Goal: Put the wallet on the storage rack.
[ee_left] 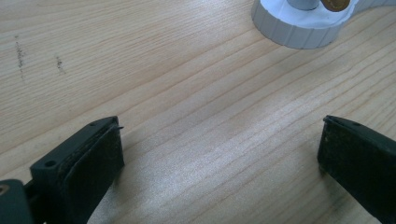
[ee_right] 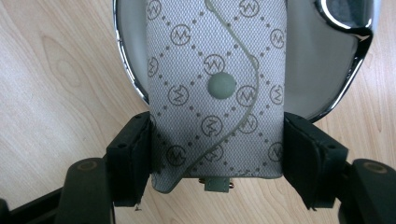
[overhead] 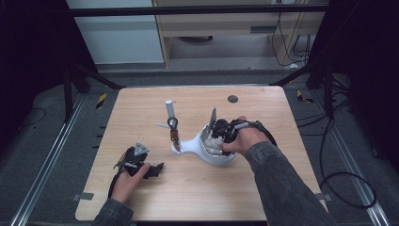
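Fingers (ee_right: 310, 154) of right gripper (ee_right: 217, 158) clamped on both flanks of grey patterned pouch (ee_right: 217, 88), lower centre of right gripper view; pads pressing its sides, pouch's far end lying over white chrome-rimmed bowl (ee_right: 306, 79) in upper part of that frame. Fingers (ee_left: 91, 161) of left gripper (ee_left: 219, 149) spread wide with nothing between them, bare wood grain under the gap.

Largest first. Wooden counter (overhead: 263, 188) across middle of high view. White stand (overhead: 207, 150) with bowl-shaped end, centre right of high view, right hand (overhead: 244, 139) and gripper on top of it. Left hand (overhead: 129, 176) resting at lower left on counter, well apart from stand. Ribbed round foot (ee_left: 299, 32) of stand at upper right of left gripper view. Upright grey tube (overhead: 170, 110) near centre. Round green snap (ee_right: 221, 85) on pouch.
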`<act>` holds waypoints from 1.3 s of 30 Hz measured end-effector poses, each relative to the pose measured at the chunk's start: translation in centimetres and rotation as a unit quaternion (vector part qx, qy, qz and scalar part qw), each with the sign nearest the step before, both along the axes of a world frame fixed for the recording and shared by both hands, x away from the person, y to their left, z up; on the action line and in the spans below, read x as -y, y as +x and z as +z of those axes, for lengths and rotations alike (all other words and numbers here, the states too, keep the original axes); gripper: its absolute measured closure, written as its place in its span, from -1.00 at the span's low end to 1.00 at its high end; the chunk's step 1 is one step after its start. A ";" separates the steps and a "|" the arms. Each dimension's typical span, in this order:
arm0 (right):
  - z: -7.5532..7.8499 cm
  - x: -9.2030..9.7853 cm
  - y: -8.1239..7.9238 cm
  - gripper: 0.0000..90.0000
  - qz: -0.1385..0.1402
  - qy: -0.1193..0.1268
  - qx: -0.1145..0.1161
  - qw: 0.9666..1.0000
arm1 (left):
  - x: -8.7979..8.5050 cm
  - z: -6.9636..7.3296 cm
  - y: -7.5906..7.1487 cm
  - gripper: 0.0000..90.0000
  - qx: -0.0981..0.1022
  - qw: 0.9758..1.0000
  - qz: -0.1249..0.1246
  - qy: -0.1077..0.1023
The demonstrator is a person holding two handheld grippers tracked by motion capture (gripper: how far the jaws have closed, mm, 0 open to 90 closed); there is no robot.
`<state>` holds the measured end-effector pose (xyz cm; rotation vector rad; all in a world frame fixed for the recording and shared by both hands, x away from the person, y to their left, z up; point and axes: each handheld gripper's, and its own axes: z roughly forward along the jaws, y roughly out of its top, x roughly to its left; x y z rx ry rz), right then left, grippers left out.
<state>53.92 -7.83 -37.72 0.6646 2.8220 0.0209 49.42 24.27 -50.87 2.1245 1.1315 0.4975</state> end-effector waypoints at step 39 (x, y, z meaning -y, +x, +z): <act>-0.1 -0.4 0.4 -0.48 -0.021 0.039 0.008 0.999 | 0.1 0.0 0.0 -1.00 0.001 1.000 -0.001 0.000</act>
